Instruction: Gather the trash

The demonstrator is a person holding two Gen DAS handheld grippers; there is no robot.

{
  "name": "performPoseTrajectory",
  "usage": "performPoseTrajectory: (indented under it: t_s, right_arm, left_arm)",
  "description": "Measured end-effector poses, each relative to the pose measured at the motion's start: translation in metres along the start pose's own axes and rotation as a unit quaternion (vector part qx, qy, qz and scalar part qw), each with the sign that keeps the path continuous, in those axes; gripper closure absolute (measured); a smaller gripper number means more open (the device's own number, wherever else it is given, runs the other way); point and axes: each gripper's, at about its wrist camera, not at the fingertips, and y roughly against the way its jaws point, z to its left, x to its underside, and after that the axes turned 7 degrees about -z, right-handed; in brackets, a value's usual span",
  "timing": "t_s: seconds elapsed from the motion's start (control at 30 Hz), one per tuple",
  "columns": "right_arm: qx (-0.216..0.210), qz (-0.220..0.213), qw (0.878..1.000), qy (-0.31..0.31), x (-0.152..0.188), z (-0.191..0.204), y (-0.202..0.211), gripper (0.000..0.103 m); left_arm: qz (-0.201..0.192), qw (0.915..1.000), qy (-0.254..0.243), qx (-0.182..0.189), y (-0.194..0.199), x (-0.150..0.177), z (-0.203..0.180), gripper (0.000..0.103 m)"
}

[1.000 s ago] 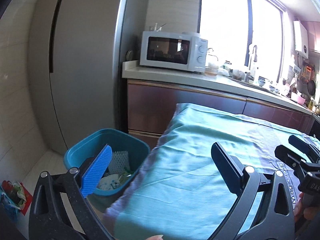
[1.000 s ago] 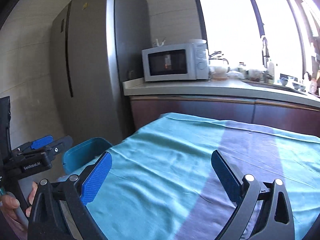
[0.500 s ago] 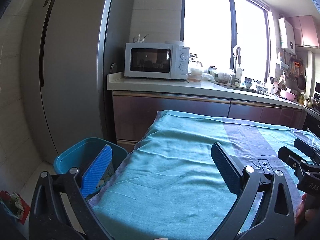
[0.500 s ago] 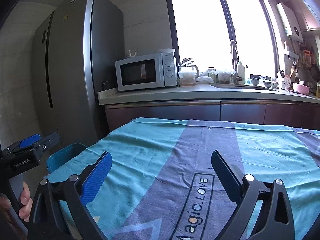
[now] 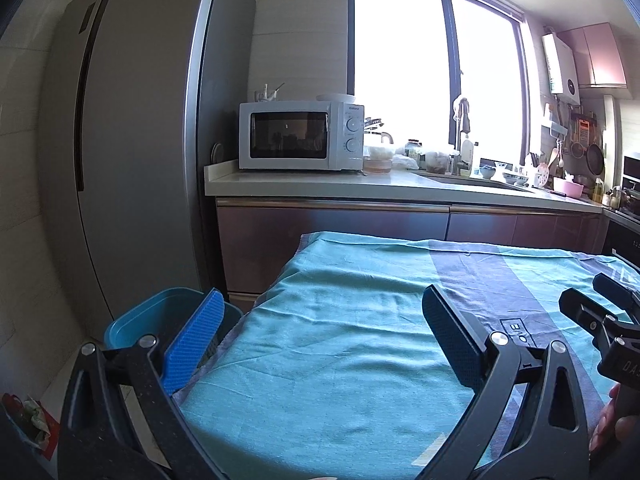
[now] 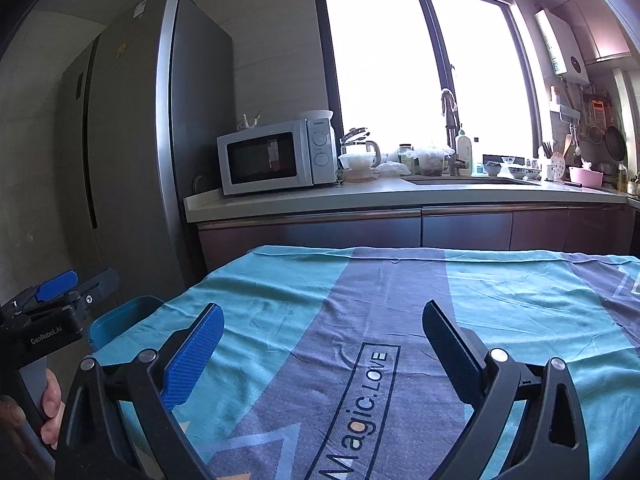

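Note:
A blue plastic trash bin point(image 5: 138, 318) stands on the floor at the table's left end; its rim point(image 6: 116, 316) also peeks out past the cloth in the right wrist view. Its contents are hidden from here. My left gripper point(image 5: 320, 322) hovers open over the left part of the teal tablecloth point(image 5: 360, 344), holding nothing. My right gripper point(image 6: 322, 328) is open and empty above the cloth's grey "Magic.LOVE" stripe point(image 6: 360, 364). No loose trash shows on the cloth.
A tall grey fridge point(image 5: 132, 160) stands left of the bin. Behind the table runs a counter point(image 6: 400, 196) with a white microwave point(image 5: 300, 136), jars and a sink under a bright window. A red bag point(image 5: 24, 420) lies on the floor at lower left.
Both views have tilted up and drawn back from the bin. The bin's inside with trash, visible a second ago, is now out of sight. Both grippers stay open.

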Motion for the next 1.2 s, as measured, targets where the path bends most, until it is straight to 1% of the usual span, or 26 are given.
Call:
performPoseTrajectory:
  t_s: [0.57, 1.2]
  right_arm:
    - [0.012, -0.002, 1.0, -0.006, 0.001, -0.01, 0.005, 0.007]
    - [0.019, -0.015, 1.0, -0.009, -0.001, -0.015, 0.009, 0.007]
  left_arm:
    - [-0.005, 1.0, -0.007, 0.002, 0.001, 0.0, -0.006, 0.005]
    - [-0.01, 0.9999, -0.01, 0.002, 0.001, -0.002, -0.007, 0.005]
